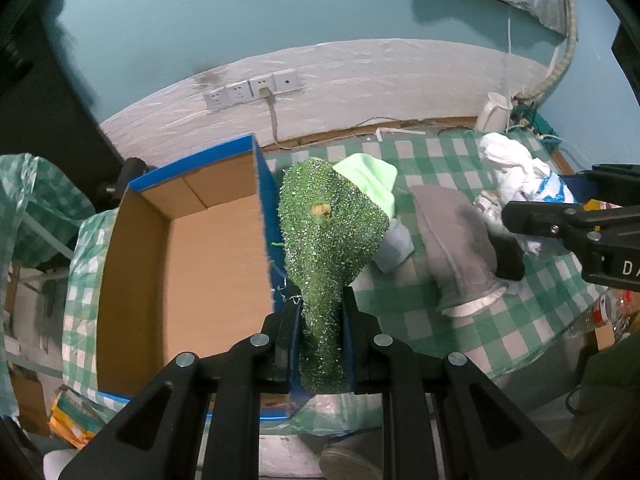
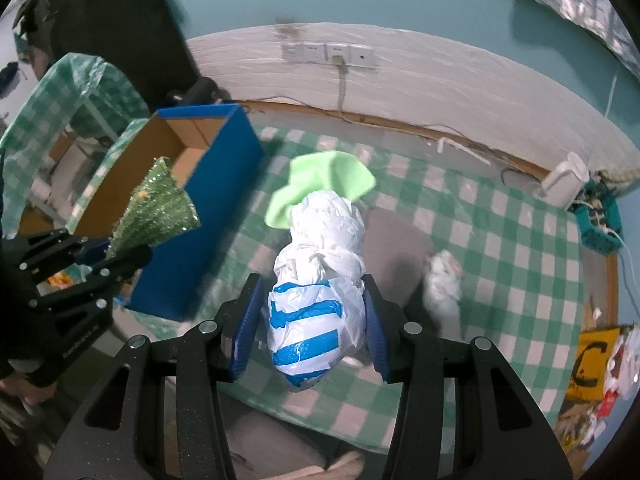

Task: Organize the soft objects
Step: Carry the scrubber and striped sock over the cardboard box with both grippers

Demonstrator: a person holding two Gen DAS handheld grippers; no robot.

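Left wrist view: the left tool (image 1: 322, 344) is clenched on a glittery green scouring pad (image 1: 328, 236), a rough, sparkly sheet folded into a cone with a small worn hole near its middle. The narrow end sits between the blue pads, and the wide end fans out above the right wall of the open cardboard box (image 1: 180, 264), which is brown inside and blue outside. Behind it on the green-and-white checked surface (image 1: 440, 320) lie a soft light-green cloth (image 1: 368, 180) and a grey fabric piece (image 1: 456, 248); the pad hides part of the cloth.

In the right wrist view, the right tool (image 2: 310, 316) grips a knotted white plastic bag (image 2: 320, 272) with blue stripes, crinkled and bulging between the ribbed blue pads. It hangs above the surface, in front of the cloth and the grey fabric. A fuzzy white object (image 2: 442, 284) beside the fabric is too blurred to identify. The bag's underside is out of sight.
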